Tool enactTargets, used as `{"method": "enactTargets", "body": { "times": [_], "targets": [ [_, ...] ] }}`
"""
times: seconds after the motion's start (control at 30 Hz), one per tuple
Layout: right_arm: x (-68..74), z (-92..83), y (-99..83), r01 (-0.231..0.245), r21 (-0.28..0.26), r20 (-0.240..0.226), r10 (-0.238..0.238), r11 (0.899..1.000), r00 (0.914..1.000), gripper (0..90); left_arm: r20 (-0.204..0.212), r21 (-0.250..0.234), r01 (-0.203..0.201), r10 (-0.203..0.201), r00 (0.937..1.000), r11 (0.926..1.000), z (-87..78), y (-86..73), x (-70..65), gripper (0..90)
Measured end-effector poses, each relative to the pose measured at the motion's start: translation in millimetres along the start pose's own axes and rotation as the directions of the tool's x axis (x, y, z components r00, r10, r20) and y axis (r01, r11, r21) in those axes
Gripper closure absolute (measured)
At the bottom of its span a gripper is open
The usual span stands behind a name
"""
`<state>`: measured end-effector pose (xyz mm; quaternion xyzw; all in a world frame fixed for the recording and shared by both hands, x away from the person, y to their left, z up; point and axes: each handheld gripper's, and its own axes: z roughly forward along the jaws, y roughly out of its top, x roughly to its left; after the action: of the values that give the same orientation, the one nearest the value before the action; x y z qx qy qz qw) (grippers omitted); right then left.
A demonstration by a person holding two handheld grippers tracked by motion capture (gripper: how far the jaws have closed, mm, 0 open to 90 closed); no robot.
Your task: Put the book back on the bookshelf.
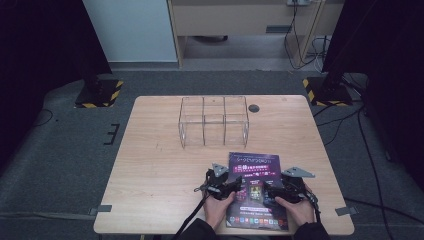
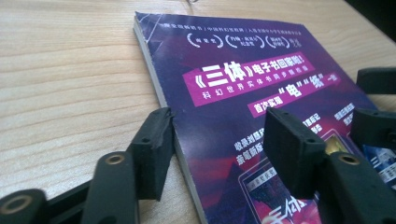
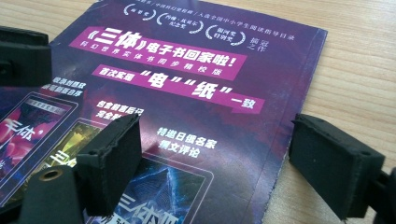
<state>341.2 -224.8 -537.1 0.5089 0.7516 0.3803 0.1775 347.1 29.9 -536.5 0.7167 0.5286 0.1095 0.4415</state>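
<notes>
A purple book (image 1: 255,187) is lying flat on the wooden worktop (image 1: 160,170), at its near edge and right of the middle, with its cover facing up. White lettering on magenta bands is being shown on the cover.

The left gripper (image 1: 227,186) is being held at the book's left edge by the left hand (image 1: 218,207). In the left gripper view the left gripper (image 2: 219,144) is being kept with its jaws apart, straddling that edge: one jaw is sitting on the worktop, just beside or touching the page block, and the other is hanging over the cover. Whether the book is being pressed cannot be told; no clamping is being seen.

The right gripper (image 1: 280,189) is being held at the book's right side by the right hand (image 1: 299,210). In the right gripper view the right gripper (image 3: 210,163) is being kept with its jaws wide apart, one over the cover and one over the bare wood beyond the right edge. Nothing is being gripped between them. The other gripper's black jaw is being seen at the upper left of that view.

A clear box (image 1: 214,121) with compartments is standing farther back on the worktop, well apart from the book.
</notes>
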Motion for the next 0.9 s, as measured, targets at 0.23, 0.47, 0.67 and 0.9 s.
{"method": "enactTargets", "body": {
  "times": [0.23, 0.47, 0.67, 0.9],
  "targets": [
    [-2.0, -0.4, 0.0, -0.031, -0.009, -0.003, 0.031, 0.999, 0.9995, 18.5, 0.071, -0.025, 0.061, -0.059, 0.9958, 0.9979, -6.2, -3.4, 8.0, 48.9],
    [-5.4, -1.2, -0.4, -0.061, -0.024, -0.015, 0.061, 0.998, 0.998, 19.4, 0.169, -0.074, 0.074, -0.061, 0.9837, 0.9945, -16.3, -1.3, 8.5, 50.1],
    [-6.1, -1.6, -0.5, -0.064, -0.023, -0.021, 0.063, 0.998, 0.9978, 19.4, 0.21, -0.089, 0.024, -0.005, 0.9778, 0.9958, -17.9, 1.4, 2.7, 45.1],
    [-7.0, -1.9, -0.5, -0.07, -0.022, -0.03, 0.07, 0.997, 0.9971, 19.5, 0.214, -0.058, -0.016, 0.028, 0.9764, 0.9982, -11.9, 2.7, 4.5, 41.0]
  ]
}}
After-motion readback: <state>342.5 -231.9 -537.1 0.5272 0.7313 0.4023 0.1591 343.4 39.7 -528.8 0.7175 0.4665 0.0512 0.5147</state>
